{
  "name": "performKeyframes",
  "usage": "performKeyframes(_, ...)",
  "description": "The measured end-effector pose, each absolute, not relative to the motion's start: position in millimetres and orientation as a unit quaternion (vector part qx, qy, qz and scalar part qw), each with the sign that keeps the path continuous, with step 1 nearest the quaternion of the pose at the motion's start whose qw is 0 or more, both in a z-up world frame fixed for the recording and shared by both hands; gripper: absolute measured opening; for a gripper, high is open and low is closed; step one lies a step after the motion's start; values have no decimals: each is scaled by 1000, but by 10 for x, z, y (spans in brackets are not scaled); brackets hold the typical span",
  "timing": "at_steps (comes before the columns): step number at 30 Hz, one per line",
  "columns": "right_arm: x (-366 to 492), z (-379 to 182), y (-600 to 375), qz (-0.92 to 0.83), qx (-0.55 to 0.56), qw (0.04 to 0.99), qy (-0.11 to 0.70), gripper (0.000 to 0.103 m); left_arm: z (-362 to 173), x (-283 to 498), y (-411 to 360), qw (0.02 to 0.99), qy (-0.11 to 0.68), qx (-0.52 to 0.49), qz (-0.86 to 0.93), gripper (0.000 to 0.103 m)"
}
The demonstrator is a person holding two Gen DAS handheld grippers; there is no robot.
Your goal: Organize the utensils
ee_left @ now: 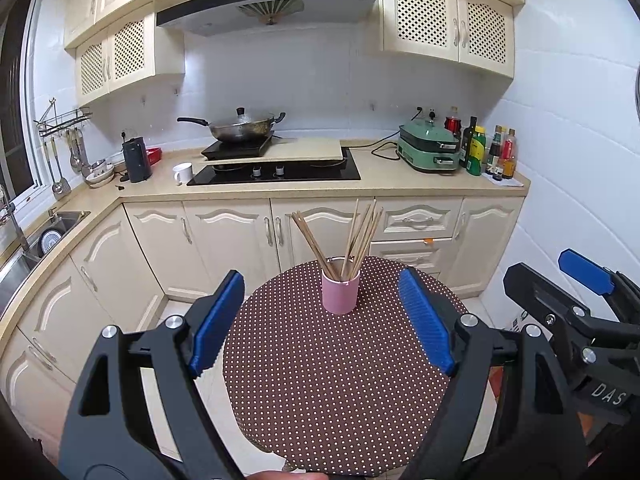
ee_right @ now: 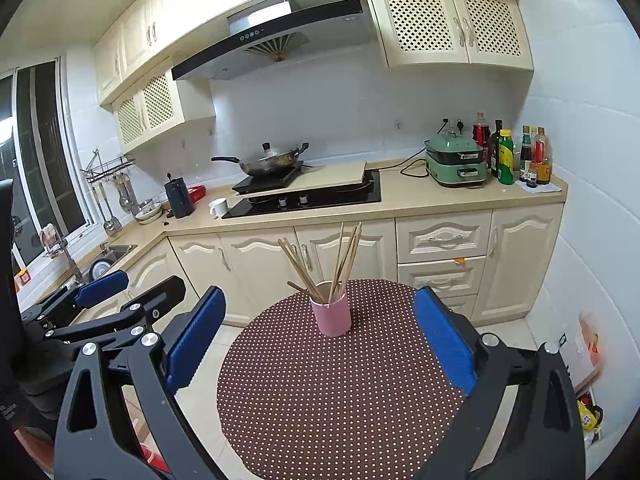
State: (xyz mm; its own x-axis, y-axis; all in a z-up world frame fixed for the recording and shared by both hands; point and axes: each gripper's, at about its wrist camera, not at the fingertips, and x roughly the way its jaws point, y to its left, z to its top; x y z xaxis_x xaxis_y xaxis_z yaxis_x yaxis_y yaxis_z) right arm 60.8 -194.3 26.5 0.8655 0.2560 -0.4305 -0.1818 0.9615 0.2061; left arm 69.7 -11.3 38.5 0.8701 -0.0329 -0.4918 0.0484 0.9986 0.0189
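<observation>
A pink cup (ee_left: 340, 293) (ee_right: 331, 314) stands upright near the far edge of a round table (ee_left: 340, 392) (ee_right: 340, 400) with a brown dotted cover. Several wooden chopsticks (ee_left: 356, 236) (ee_right: 340, 258) stand in the cup and fan out above it. My left gripper (ee_left: 322, 280) hovers open over the near half of the table, short of the cup, nothing between its blue pads. My right gripper (ee_right: 320, 294) is also open and empty, held beside the left one, short of the cup. Each gripper shows at the edge of the other's view.
Cream kitchen cabinets and a counter (ee_left: 400, 182) run behind the table, with a hob (ee_left: 276, 172), a wok (ee_left: 240, 126), a white mug (ee_left: 183, 173), a green cooker (ee_left: 430, 148) and bottles (ee_left: 492, 152). A sink (ee_left: 52, 232) is at the left. Tiled floor surrounds the table.
</observation>
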Motion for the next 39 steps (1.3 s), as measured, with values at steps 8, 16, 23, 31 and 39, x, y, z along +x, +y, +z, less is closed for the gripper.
performKeyframes(8,607,268,-1935,111,65,964,234,92,347,667,-126,967,254,11,-20,79)
performKeyframes(16,603,246,-1972,111,60,962,241,92,308,658,-184,965,260,8,-20,79)
performKeyframes(23,610,221,-2001,113,63,961,246,92,302,668,-235,964,266,8,-20,79)
performKeyframes(31,633,201,-2043,118,68,958,252,92,292,683,-261,961,276,3,-15,79)
performKeyframes(39,669,170,-2059,119,66,958,254,92,258,691,-269,960,279,2,-9,79)
